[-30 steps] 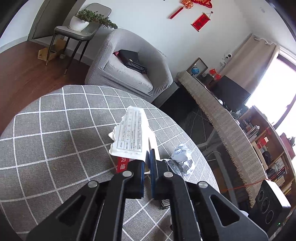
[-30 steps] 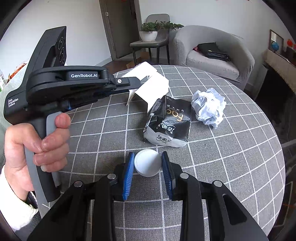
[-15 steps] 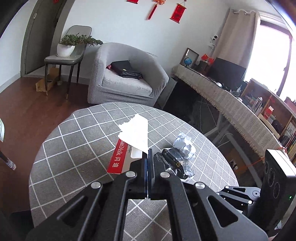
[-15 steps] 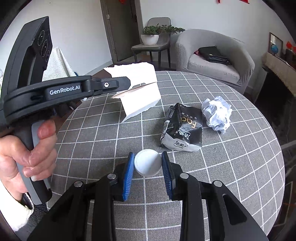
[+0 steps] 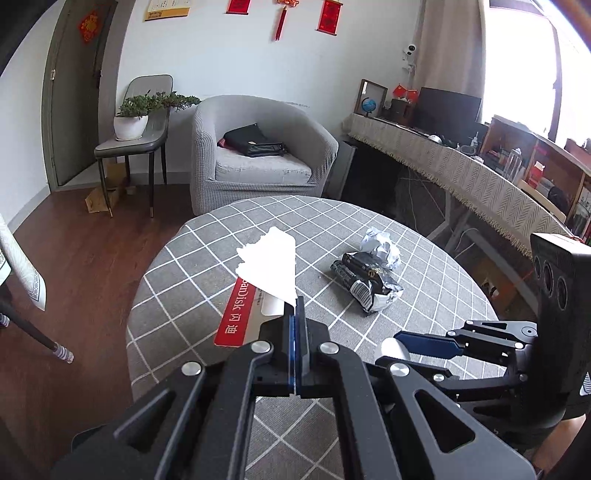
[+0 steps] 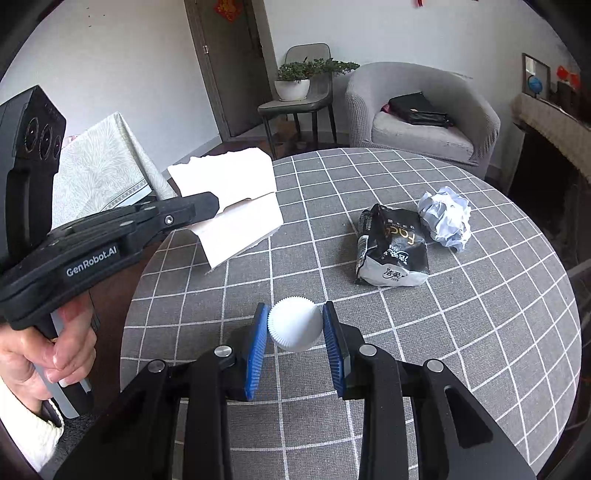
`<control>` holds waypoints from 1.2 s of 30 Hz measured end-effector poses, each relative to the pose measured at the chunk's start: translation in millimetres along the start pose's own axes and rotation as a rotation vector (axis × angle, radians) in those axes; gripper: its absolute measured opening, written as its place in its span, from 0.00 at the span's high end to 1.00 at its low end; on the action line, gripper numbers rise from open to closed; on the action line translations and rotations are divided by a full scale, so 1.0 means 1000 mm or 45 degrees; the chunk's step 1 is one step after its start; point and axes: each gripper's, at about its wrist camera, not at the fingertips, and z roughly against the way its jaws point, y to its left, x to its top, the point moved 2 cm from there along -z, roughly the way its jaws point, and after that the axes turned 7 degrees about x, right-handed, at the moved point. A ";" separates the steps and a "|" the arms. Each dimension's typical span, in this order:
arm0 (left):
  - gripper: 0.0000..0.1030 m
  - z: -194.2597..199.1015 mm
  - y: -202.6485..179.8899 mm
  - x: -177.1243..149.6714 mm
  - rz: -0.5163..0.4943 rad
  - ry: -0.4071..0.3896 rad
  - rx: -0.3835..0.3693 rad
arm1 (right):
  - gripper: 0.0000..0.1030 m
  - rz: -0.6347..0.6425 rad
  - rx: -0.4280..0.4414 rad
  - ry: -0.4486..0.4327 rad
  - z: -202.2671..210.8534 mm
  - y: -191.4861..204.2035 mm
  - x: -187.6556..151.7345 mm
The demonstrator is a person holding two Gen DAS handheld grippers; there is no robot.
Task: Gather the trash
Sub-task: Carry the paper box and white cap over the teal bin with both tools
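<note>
left gripper (image 5: 295,325): fingers clamped on torn white packet (image 5: 271,264); right gripper (image 6: 295,325): fingers clamped on white paper cup (image 6: 294,325), near black bag (image 6: 391,245); crumpled paper (image 6: 446,218) touched bag, on desk (image 6: 461,314)

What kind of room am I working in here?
Most likely a home living room: a grey armchair, a potted plant on a side chair, and red hanging decorations on the wall behind the round cloth-covered table.
</note>
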 end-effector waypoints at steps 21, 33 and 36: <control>0.99 0.078 0.105 -0.050 0.103 0.025 0.044 | 0.71 0.027 0.059 -0.014 -0.023 0.090 -0.012; 0.99 0.101 0.172 -0.069 0.136 0.048 0.136 | 0.71 0.115 0.123 0.002 -0.052 0.150 0.001; 0.99 0.097 0.188 -0.081 0.130 0.097 0.180 | 0.71 0.138 0.148 0.026 -0.064 0.164 0.002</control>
